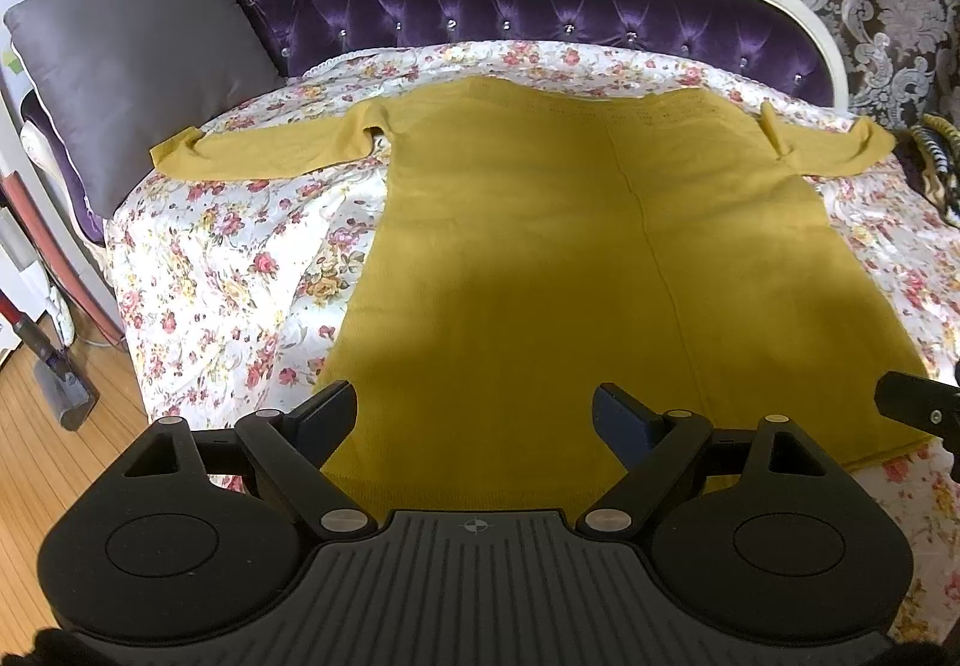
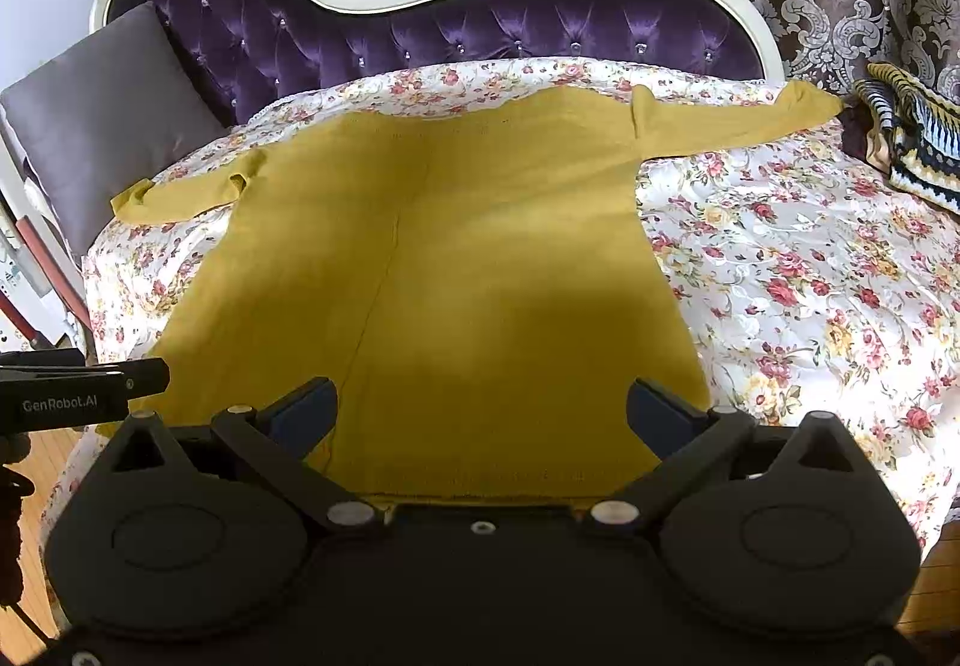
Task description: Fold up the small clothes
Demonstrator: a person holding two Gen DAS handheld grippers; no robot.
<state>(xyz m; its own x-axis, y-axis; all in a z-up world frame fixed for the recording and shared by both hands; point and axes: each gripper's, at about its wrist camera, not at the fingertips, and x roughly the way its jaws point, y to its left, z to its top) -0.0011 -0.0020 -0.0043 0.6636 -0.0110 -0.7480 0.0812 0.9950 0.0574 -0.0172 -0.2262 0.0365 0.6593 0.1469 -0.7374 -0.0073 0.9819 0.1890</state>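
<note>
Looking down both wrists, I see the mustard-yellow knitted long-sleeved sweater [image 1: 540, 246] spread flat on the floral quilted bed cover [image 1: 240, 276], sleeves out. My left tongs [image 1: 474, 420] and right tongs [image 2: 480, 414] hover spread wide over its near hem, grasping nothing.

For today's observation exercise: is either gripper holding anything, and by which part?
Nothing is held. The left gripper and right gripper are open above the yellow sweater.
</note>
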